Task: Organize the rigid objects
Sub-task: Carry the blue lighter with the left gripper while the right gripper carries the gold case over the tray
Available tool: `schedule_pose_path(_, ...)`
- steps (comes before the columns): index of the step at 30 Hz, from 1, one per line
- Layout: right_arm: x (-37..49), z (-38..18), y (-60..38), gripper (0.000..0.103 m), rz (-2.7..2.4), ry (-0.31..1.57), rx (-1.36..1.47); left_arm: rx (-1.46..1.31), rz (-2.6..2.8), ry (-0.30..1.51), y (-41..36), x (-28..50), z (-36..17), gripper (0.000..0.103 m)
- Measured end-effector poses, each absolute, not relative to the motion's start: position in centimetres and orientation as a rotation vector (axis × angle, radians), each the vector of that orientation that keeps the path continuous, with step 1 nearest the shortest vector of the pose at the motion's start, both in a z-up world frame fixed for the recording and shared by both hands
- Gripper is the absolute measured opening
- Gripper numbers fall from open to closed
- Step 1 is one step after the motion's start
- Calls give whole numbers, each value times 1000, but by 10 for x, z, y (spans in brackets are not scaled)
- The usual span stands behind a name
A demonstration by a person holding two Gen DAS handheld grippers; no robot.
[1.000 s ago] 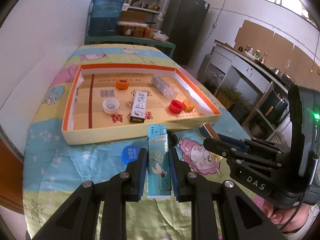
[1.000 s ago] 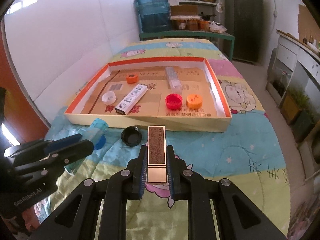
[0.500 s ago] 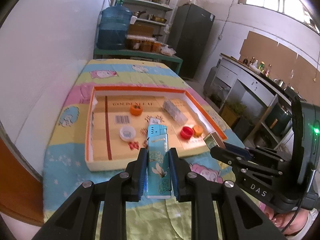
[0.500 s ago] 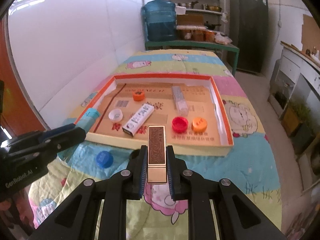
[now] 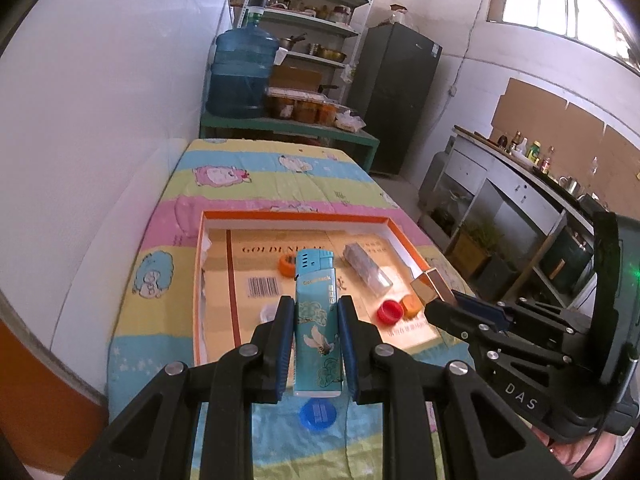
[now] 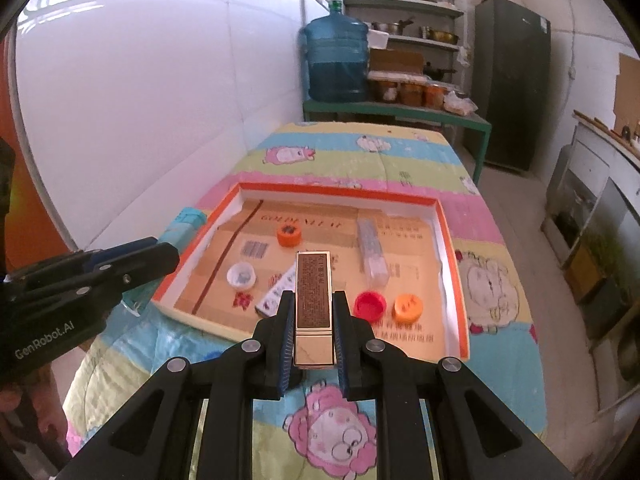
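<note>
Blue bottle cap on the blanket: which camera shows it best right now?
The left wrist view. The blue bottle cap lies in plain sight on the blanket, just below the held lighter, in front of the tray. The right wrist view does not show it at all.

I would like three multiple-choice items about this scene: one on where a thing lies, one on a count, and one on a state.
1. Where does the blue cap lie?
A. inside the tray
B. on the cloth, outside the tray
C. on the shelf

2. How many orange caps lie in the tray?
A. one
B. two
C. four

3. What is the state of the left hand-held gripper?
A. shut on the blue lighter
B. open and empty
C. shut on a red cap

Key: 1 B, the cap sits on the cloth before the tray's near wall. 2 B, one orange cap is at the back, another beside the red cap. 3 A, both pads press the blue lighter.
</note>
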State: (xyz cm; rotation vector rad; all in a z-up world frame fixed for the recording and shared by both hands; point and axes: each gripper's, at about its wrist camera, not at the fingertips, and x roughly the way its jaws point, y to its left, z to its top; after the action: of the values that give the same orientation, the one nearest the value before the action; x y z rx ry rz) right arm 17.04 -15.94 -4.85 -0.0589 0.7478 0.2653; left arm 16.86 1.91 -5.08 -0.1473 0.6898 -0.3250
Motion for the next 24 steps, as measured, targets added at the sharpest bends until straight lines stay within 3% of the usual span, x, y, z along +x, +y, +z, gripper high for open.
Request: schedule_pose_path(24, 254, -42, -160, 18, 301, 741, -74, -154, -262, 701, 23, 249, -46, 22)
